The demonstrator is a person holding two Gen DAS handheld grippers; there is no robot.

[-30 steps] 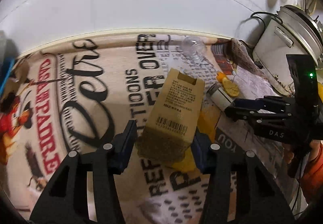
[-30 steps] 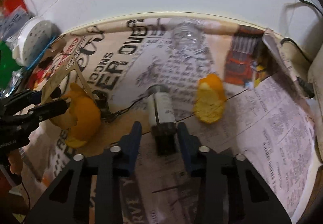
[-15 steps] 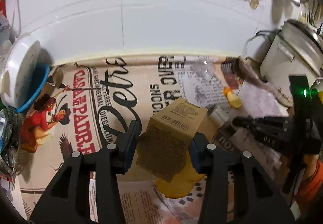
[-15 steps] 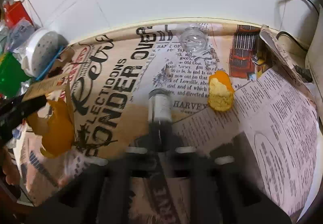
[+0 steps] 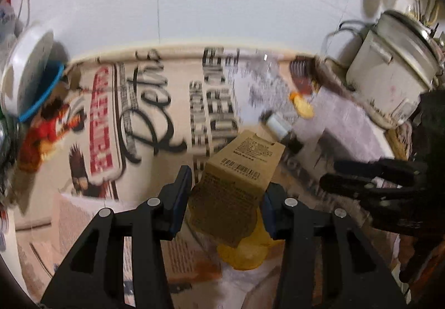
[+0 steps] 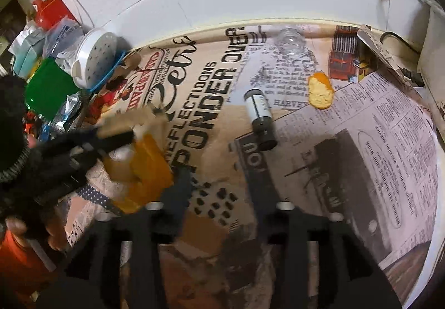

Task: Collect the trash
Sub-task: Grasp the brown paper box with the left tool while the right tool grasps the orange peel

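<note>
My left gripper (image 5: 226, 197) is shut on a brown cardboard box (image 5: 236, 178) with a barcode, held above the newspaper. A large orange peel (image 5: 244, 252) shows just under the box. The right wrist view has the same gripper (image 6: 111, 139), box and peel (image 6: 144, 164) at the left. My right gripper (image 6: 219, 183) is blurred; its jaws are opening with nothing between them. A small white-labelled bottle (image 6: 260, 120) lies on the paper beyond it, apart from the fingers. A second orange peel (image 6: 319, 93) and a clear glass jar (image 6: 290, 40) lie farther back.
Newspaper (image 6: 389, 142) covers the table up to the white wall. A rice cooker (image 5: 389, 69) with a cable stands at the right. At the left are a white perforated tub (image 6: 91, 58), a green bag (image 6: 47, 89) and a pile of packets.
Both grippers have risen and drawn back from the wall. The right gripper, earlier closed around the small bottle, has let it go; the bottle stays on the paper. The left still carries the box.
</note>
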